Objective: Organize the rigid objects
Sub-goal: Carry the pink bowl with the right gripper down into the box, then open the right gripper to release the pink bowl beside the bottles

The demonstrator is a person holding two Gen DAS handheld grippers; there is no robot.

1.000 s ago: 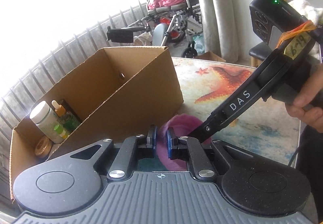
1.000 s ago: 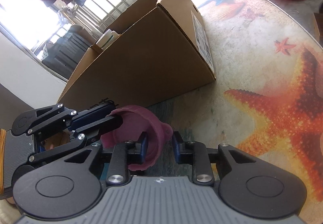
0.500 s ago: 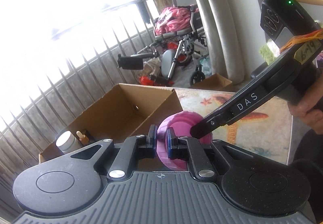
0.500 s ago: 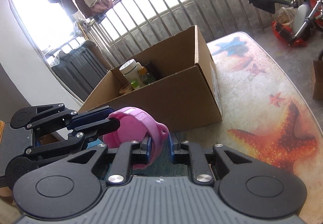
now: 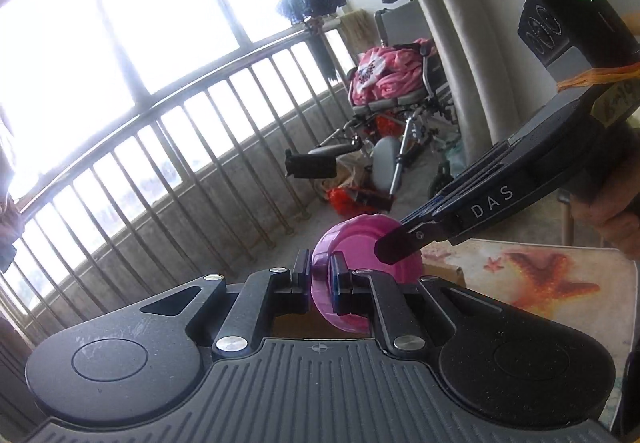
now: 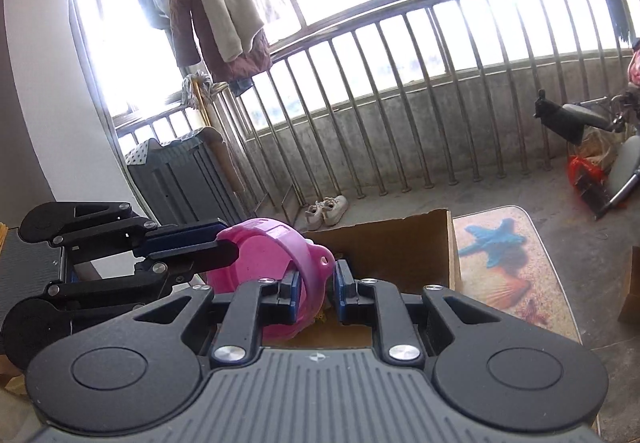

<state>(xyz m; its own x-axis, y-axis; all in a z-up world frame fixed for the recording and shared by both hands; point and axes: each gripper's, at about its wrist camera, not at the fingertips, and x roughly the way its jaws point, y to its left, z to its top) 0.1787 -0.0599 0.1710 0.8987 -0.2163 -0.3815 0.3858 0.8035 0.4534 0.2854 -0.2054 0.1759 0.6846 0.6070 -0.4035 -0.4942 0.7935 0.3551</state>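
So both claws had carried the pink lid up off the counter since a second earlier, and the cardboard box dropped low in frame. Left wrist view: the left claw (image 5: 320,275) was clenched on the pink lid (image 5: 368,243)'s rim, the right claw pinching its far edge. Right wrist view: the right claw (image 6: 316,283) gripped the rim too, the lid held just above the near edge of the cardboard box (image 6: 400,243). My guess: the lid wasn't boxed yet, only the drop was left.

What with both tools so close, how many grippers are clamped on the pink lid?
2. The left gripper pinches one edge of the pink lid; the right gripper pinches another edge.
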